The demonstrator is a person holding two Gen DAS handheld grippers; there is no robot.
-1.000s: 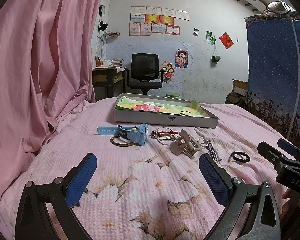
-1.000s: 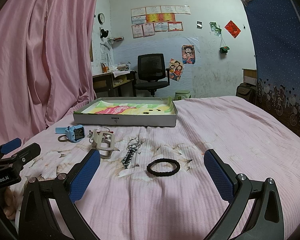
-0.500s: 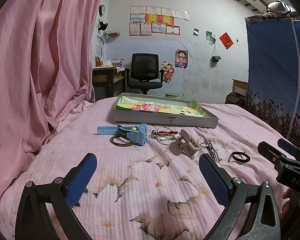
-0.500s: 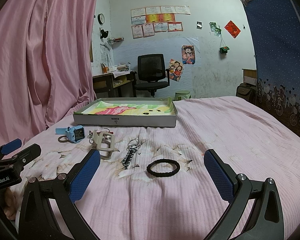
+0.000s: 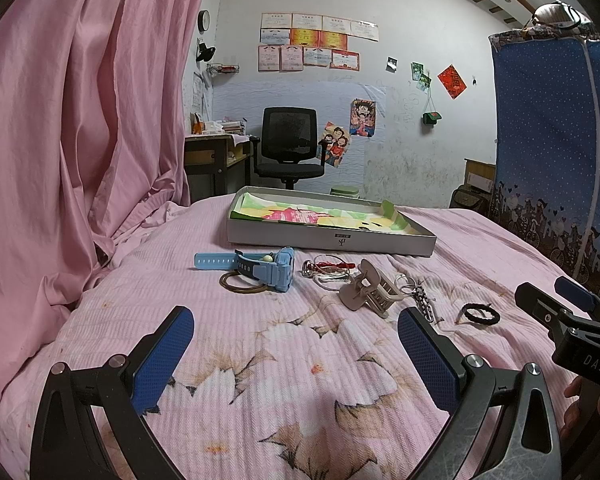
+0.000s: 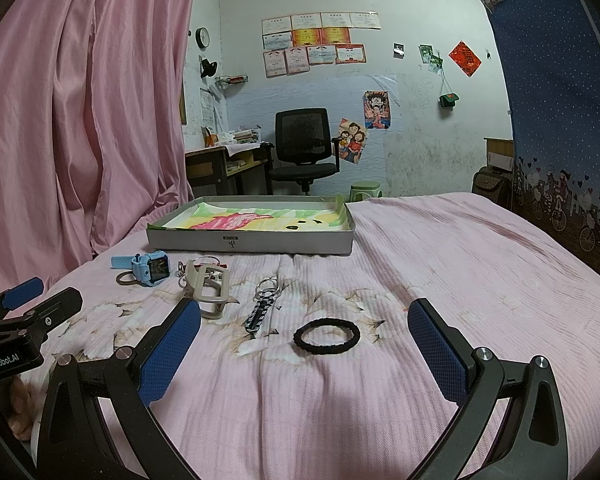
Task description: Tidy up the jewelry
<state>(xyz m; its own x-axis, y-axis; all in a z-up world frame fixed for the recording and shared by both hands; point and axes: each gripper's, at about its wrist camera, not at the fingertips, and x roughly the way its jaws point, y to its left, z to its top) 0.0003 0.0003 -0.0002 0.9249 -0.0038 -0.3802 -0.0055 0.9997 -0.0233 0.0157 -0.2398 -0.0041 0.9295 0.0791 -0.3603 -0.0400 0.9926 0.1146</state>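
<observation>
On the pink bedspread lie a blue watch (image 5: 268, 268) over a brown ring (image 5: 242, 283), a tangle of thin bracelets (image 5: 328, 270), a beige hair claw (image 5: 368, 288), a beaded keychain (image 5: 424, 302) and a black hair tie (image 5: 479, 313). Behind them stands a shallow grey box (image 5: 332, 236) lined with colourful paper. My left gripper (image 5: 296, 354) is open, low over the bedspread, short of the items. My right gripper (image 6: 304, 346) is open too, with the black hair tie (image 6: 327, 337) lying between and just ahead of its fingers. Watch (image 6: 152, 270), claw (image 6: 208, 290), keychain (image 6: 264, 304) and box (image 6: 252, 240) sit further left.
A pink curtain (image 5: 72, 140) hangs along the left side of the bed. A blue dotted cloth (image 5: 556, 120) hangs on the right. Beyond the bed are a black office chair (image 5: 288, 144) and a desk (image 5: 216, 156). A hand (image 6: 18, 412) holds the left gripper.
</observation>
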